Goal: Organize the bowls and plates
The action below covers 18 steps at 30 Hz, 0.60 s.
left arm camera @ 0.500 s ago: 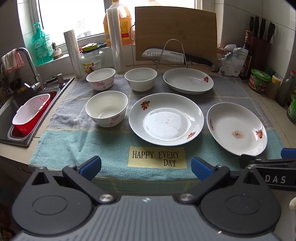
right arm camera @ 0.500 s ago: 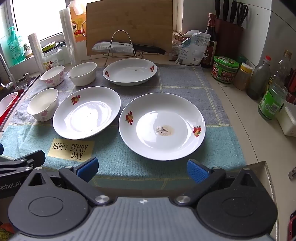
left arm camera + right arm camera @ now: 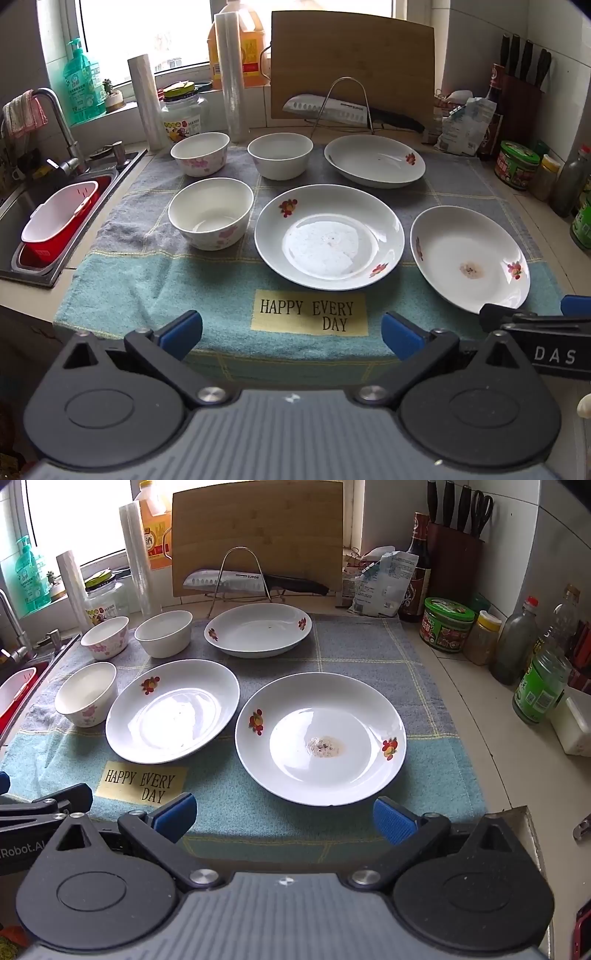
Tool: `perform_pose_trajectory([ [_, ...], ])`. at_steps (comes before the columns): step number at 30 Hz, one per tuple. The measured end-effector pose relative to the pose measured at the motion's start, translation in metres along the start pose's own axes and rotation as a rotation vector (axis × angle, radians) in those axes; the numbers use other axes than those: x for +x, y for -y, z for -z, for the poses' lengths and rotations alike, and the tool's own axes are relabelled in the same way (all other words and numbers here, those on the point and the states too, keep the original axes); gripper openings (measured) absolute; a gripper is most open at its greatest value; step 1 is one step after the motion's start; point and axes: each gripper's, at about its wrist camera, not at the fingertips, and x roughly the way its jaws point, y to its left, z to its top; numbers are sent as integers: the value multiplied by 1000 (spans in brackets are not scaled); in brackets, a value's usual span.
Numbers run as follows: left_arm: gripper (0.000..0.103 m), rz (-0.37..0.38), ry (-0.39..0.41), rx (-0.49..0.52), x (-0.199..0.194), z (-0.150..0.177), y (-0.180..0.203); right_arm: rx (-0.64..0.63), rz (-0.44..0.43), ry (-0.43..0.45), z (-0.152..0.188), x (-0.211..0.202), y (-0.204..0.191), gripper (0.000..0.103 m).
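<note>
Three white floral plates lie on a towel [image 3: 147, 288]: a middle plate [image 3: 328, 236], a stained right plate [image 3: 469, 258] and a far plate [image 3: 375, 160]. Three white bowls stand to the left: a near bowl [image 3: 210, 212] and two far bowls [image 3: 199, 153] [image 3: 280, 155]. My left gripper [image 3: 291, 332] is open over the towel's front edge, holding nothing. My right gripper [image 3: 282, 814] is open just before the stained plate [image 3: 320, 738], with the middle plate [image 3: 171, 710], far plate [image 3: 258, 629] and bowls [image 3: 85, 692] beyond.
A sink [image 3: 22, 218] with a red and white basket [image 3: 59, 221] lies at the left. A cutting board [image 3: 351, 66], knife on a wire rack [image 3: 343, 107], bottles and jars [image 3: 447, 624] line the back and right. A knife block [image 3: 454, 550] stands in the corner.
</note>
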Motion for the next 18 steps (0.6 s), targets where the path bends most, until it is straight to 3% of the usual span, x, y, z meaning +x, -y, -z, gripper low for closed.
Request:
perform_pose_trajectory([
  [18,102,6,-6,-18,0,-4,-3,-10,6,20,-2,-3,0,103],
])
